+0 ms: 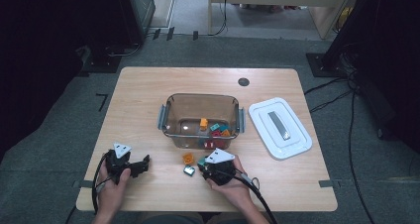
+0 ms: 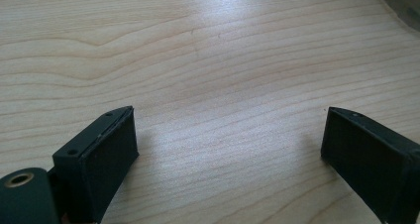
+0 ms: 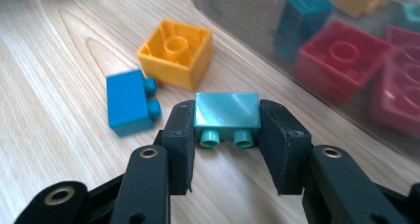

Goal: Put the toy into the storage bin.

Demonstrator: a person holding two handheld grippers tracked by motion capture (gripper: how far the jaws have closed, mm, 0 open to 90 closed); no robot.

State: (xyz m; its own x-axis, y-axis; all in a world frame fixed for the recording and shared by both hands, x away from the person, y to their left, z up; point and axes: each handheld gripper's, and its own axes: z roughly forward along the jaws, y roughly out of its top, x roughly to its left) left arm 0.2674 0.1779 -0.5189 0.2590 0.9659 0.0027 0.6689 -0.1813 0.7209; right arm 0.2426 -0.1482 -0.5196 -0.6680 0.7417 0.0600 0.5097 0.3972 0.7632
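Teal brick: I see a small teal brick [image 3: 227,116] with a glossy, smooth face turned up and two round studs facing my camera on the right tool. It sits on the table [image 1: 143,92], just in front of the bin's near wall.
Right tool: my right tool [image 3: 227,135] has both pads against the short ends of the teal brick, so I read it as gripping the brick; I cannot tell whether the brick is lifted off the wood.
Left tool: my left tool [image 2: 228,149] is spread wide with nothing but bare wood between the pads; in the high view it rests at the near left of the table [image 1: 141,165].
Loose bricks: a blue brick [image 3: 128,102] lies on its side just left of the teal one, studs pointing toward it, and a yellow brick [image 3: 176,53] lies upside down just behind, its hollow underside showing.
Bin: the clear bin [image 1: 171,116] stands open at mid-table with grey clips at both ends. Inside I make out red, teal and orange bricks, gathered toward its near right part; through the wall they look blurred.
Lid: the white lid [image 1: 280,128] lies flat to the right of the bin, apart from it, with a grey handle strip on top.
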